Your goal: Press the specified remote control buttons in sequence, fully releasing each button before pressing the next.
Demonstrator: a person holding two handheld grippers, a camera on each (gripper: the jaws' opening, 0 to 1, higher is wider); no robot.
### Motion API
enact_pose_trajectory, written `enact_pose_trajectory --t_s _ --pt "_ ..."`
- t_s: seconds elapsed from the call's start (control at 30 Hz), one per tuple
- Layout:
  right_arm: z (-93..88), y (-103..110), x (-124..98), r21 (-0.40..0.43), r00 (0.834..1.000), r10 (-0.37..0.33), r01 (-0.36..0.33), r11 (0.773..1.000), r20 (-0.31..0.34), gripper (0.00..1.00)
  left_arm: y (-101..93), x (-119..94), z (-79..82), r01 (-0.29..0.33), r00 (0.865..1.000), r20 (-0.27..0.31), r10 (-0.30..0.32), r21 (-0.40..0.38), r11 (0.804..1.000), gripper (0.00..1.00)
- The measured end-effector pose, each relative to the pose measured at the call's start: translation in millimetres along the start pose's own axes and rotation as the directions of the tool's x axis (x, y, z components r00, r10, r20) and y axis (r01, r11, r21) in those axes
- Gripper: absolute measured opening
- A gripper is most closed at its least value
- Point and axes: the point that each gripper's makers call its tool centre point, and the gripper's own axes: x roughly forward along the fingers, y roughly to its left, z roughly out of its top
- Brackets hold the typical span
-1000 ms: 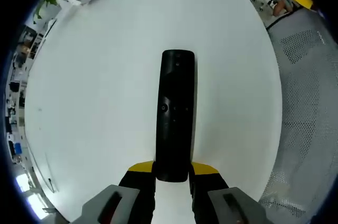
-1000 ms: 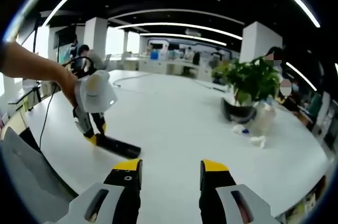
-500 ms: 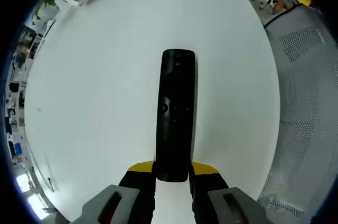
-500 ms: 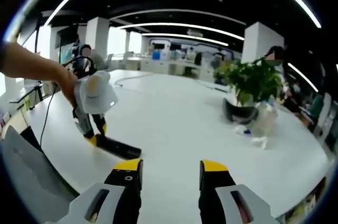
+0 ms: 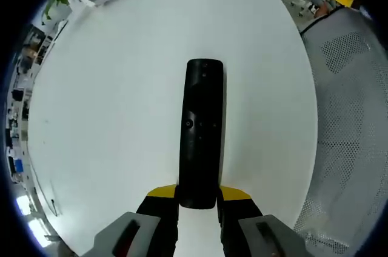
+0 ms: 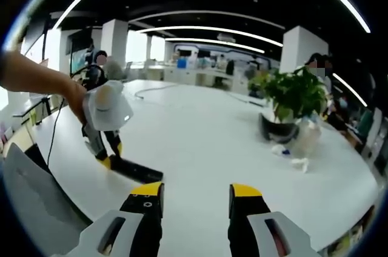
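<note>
- L gripper (image 5: 197, 201): jaws closed on the near end of the remote (image 5: 200, 133), which lies flat on the white table (image 5: 109, 117), buttons up, long axis running straight away from the jaws. Good brace; I'd hold it firm so the remote can't slide or tip under a press.
- Seen from the right gripper view, the L gripper (image 6: 104, 159) pins the remote (image 6: 134, 170) near the table's left edge; a hand (image 6: 76, 100) holds that tool.
- R gripper (image 6: 196, 191): jaws apart, nothing held, well back from the remote and aimed level across the table.
- Next, by my read: bring R over, tip down, press w/ one jaw tip square on the target button, lift fully clear before the next.
- Plant (image 6: 291, 102) far right, out of the way.
</note>
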Motion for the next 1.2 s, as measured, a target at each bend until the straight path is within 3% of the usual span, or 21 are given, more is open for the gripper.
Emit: enact_pose_trajectory --t_s 0.8,1.2 --pt "2.1 3.3 -2.2 -0.009 1.0 0.012 -0.012 1.0 0.015 0.39 -22.3 -1.3 -4.9 -0.003 1.0 0.021 0.004 -0.027 1.0 0.23" --pt "3.9 3.8 -4.2 -0.014 1.0 0.007 -0.007 1.0 0.023 0.38 -48.1 -3.0 -8.8 -0.004 1.0 0.029 0.004 -0.019 1.0 0.23"
